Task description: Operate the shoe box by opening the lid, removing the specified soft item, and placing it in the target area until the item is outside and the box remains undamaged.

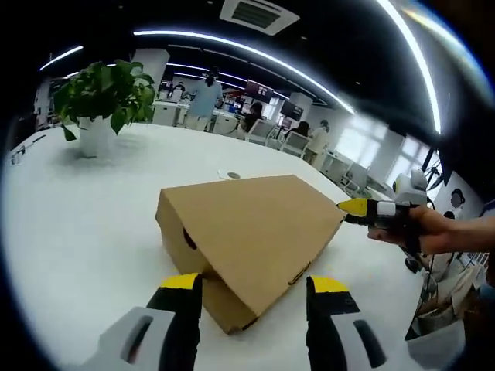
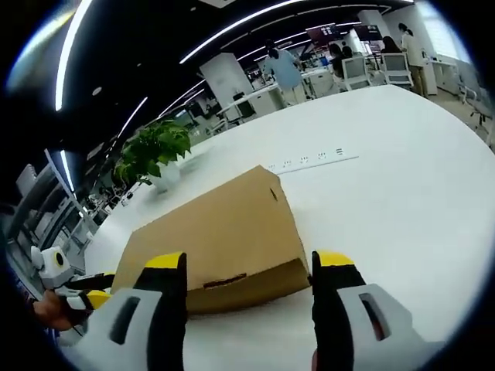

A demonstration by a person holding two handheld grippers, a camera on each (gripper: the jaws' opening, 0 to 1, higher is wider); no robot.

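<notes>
Shoe box [image 1: 247, 232] sits closed on the white bench [image 1: 77, 232] as you bracket it, left tool [image 1: 255, 305] and right tool [image 2: 247, 282] both wide and empty; next, lift the lid's edge gently.

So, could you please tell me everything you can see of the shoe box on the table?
The shoe box is plain brown cardboard, rectangular, with its lid shut and no visible damage. A dark hole shows in one end wall, and a small slot near the lid's lower edge. It rests flat on the white table. The left tongs and right tongs are both open near its corners, not touching it.
</notes>
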